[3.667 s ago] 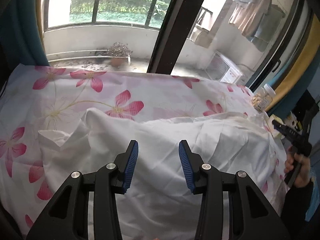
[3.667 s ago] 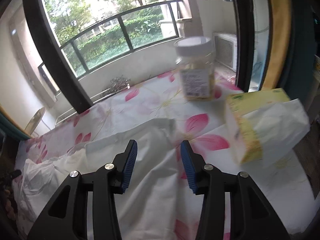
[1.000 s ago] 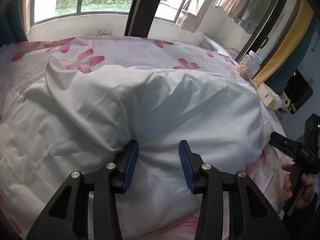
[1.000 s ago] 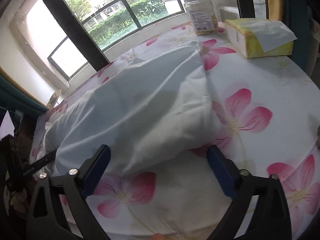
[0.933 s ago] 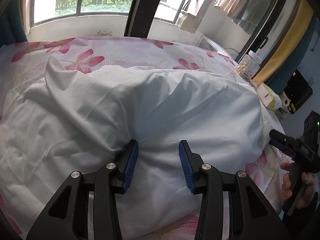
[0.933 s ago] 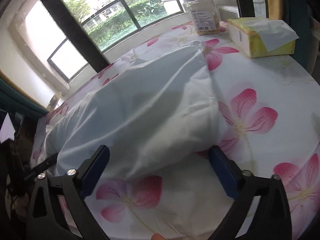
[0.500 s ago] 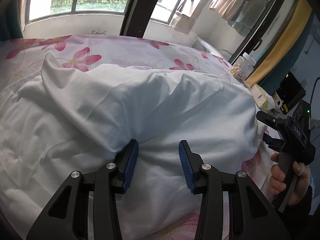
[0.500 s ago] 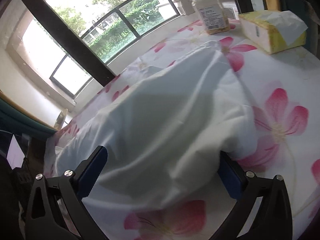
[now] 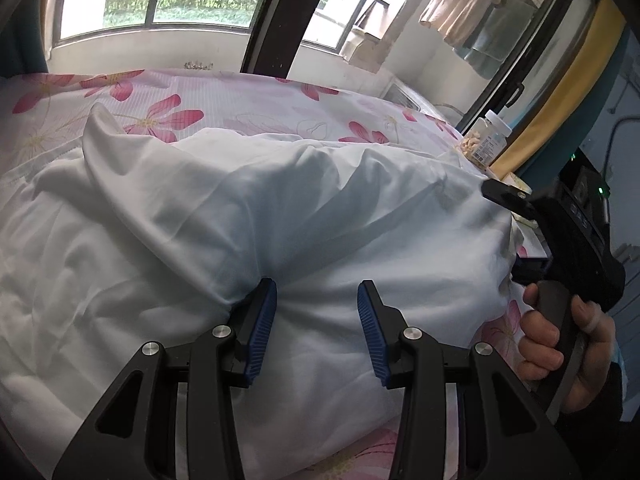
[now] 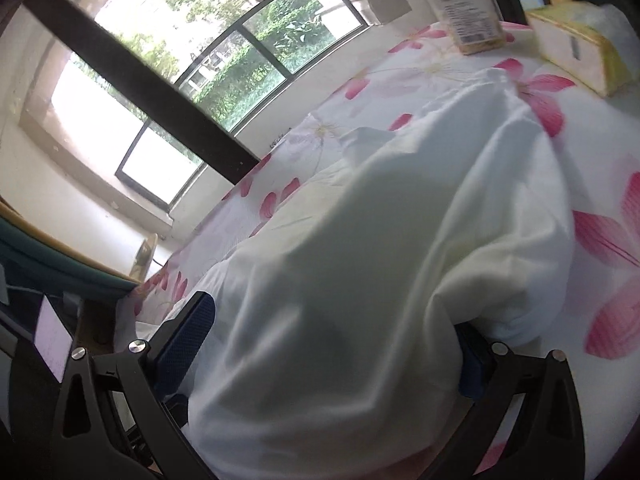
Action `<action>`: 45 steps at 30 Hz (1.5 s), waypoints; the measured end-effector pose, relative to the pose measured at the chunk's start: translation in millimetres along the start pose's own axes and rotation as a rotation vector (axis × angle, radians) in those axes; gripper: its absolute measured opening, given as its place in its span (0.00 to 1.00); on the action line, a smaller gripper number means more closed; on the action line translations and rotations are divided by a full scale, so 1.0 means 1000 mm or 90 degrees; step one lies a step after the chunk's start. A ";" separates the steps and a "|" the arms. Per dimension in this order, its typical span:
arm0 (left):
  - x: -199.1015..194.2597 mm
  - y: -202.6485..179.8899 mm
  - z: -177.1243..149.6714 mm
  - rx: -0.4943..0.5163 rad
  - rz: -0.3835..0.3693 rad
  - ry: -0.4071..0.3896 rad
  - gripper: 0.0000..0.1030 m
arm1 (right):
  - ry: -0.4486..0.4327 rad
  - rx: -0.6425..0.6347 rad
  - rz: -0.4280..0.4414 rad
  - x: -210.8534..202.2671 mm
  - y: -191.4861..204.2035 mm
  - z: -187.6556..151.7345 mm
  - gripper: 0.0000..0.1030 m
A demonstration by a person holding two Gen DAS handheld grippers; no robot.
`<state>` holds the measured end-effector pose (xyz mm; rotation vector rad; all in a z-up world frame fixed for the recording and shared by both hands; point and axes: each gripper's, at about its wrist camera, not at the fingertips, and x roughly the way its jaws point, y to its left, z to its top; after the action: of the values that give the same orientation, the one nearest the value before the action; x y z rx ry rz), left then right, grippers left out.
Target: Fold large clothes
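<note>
A large white garment [image 9: 320,208] lies heaped on the flower-print tablecloth [image 9: 240,92]. My left gripper [image 9: 316,320] sits low at its near edge, jaws apart. Cloth lies between the blue pads, and a fold bunches against the left pad [image 9: 262,320]. In the left wrist view a hand [image 9: 560,328] holds my right gripper [image 9: 516,232] against the garment's right end. In the right wrist view the right gripper [image 10: 332,320] stands wide open, straddling the garment [image 10: 360,280]. Cloth partly covers its right fingertip.
A plastic jar [image 9: 490,140] [image 10: 468,12] and a yellow tissue box [image 10: 580,52] stand at the table's far right corner. Bare tablecloth [image 10: 600,152] shows to the right of the garment. A dark window post [image 9: 276,20] rises behind the table.
The right gripper has moved in on the garment's right end and rolled, so cloth now fills the space between its jaws. The left gripper has kept still, at the same width.
</note>
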<state>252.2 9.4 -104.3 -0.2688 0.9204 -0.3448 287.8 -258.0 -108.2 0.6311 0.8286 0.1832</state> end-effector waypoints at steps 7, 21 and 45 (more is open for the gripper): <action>0.000 0.002 0.000 0.000 -0.011 0.002 0.43 | 0.016 -0.049 -0.033 0.016 0.015 -0.003 0.41; -0.012 0.006 0.006 -0.023 -0.034 0.001 0.43 | -0.039 -0.159 -0.072 -0.002 0.055 0.001 0.14; -0.137 0.105 -0.002 -0.106 0.041 -0.148 0.43 | -0.086 -0.527 -0.252 0.012 0.210 -0.061 0.12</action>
<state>192.3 160.4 -44.7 -0.4222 0.7267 -0.1728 269.1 -57.6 -22.9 -0.2975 0.6539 0.1050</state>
